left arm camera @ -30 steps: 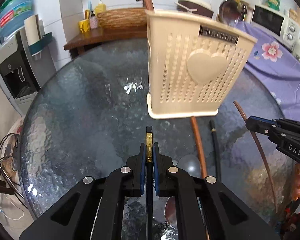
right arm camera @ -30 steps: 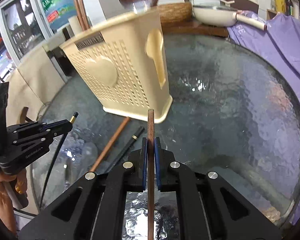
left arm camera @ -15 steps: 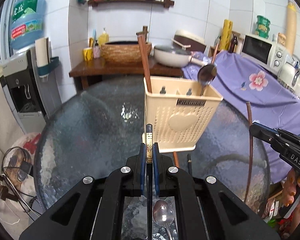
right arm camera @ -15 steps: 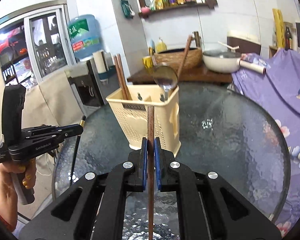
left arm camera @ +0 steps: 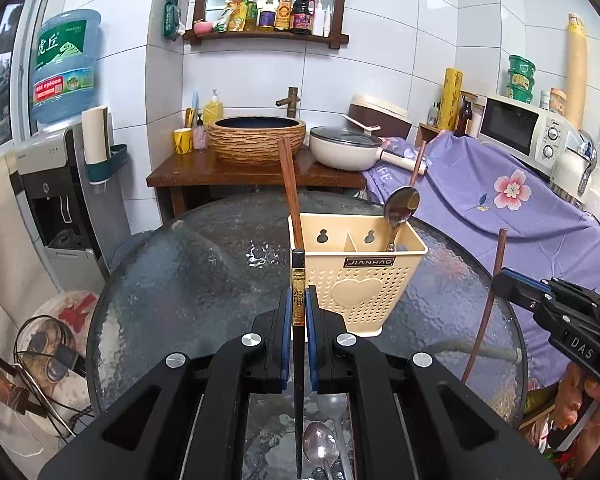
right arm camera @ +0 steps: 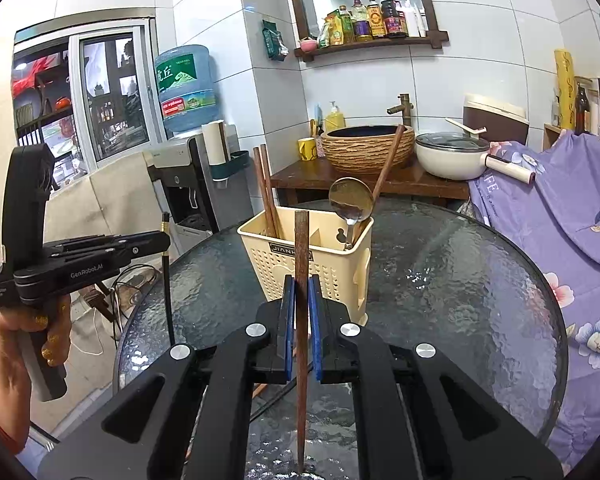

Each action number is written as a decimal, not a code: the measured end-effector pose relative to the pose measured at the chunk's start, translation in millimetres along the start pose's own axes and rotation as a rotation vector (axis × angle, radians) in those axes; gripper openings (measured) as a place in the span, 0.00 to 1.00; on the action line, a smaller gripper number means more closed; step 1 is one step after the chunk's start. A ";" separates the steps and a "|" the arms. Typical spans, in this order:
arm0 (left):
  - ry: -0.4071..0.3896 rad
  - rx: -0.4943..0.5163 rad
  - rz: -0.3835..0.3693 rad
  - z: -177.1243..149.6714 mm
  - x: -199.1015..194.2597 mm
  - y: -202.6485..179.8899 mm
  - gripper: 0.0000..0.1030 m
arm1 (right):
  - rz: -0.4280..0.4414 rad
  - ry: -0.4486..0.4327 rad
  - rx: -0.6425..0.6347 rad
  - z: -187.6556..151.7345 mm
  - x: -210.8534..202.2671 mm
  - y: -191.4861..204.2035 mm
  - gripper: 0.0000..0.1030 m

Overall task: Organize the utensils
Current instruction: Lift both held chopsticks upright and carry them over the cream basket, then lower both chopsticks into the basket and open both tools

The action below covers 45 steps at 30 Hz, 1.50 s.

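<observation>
**Both chopsticks lifted clear; holder now below and ahead**

Change vs. a second ago: both wrist views have risen from close over the glass table (left arm camera: 172, 280) to well above it, and the cream utensil holder (left arm camera: 360, 280) has shrunk from filling the frame to sitting mid-frame. Judgement: pick-up finished, carry phase in progress; insertion not yet done.

Left gripper (left arm camera: 298, 312): pads clamped on a black chopstick (left arm camera: 298, 380), held upright, gold-banded end up. Right gripper (right arm camera: 301, 320): pads clamped on a brown wooden chopstick (right arm camera: 301, 280), also upright.

Holder: stands on the table, open top facing up, centre divider visible. One compartment holds brown chopsticks (right arm camera: 266, 188); the other holds a metal spoon (right arm camera: 350, 200) and a wooden handle.

Room: air above the holder is free except for those protruding handles. Table rim is well apart from the holder. The grippers sit side by side, near each other; risk of fouling if both descend together.

A spoon (left arm camera: 320, 448) still lies on the glass below the left gripper.
</observation>
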State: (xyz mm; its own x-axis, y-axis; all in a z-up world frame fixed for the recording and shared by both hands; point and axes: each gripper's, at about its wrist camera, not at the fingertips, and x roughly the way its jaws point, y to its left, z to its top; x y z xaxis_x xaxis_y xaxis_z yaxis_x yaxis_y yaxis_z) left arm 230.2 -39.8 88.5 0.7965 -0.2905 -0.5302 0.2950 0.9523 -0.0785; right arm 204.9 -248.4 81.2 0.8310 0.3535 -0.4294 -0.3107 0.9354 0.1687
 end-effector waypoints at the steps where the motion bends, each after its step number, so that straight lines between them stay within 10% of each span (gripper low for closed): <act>1: -0.002 -0.001 0.000 0.0 -0.7 0.4 0.07 | 0.000 -0.001 -0.002 0.6 -0.1 0.7 0.07; 31: -0.074 -0.008 -0.030 44.5 -17.4 -5.8 0.07 | 0.045 -0.036 -0.041 33.7 -4.0 8.0 0.07; 45: -0.182 -0.076 -0.055 158.1 -44.4 -5.6 0.07 | 0.075 -0.142 -0.062 149.3 -22.5 12.4 0.07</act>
State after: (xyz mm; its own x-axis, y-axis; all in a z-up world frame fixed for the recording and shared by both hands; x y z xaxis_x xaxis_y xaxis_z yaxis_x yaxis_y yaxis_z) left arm 276.6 -47.1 246.0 0.8643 -0.3482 -0.3629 0.3058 0.9367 -0.1704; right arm 251.1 -245.7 225.4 0.8599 0.4222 -0.2869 -0.3989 0.9065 0.1383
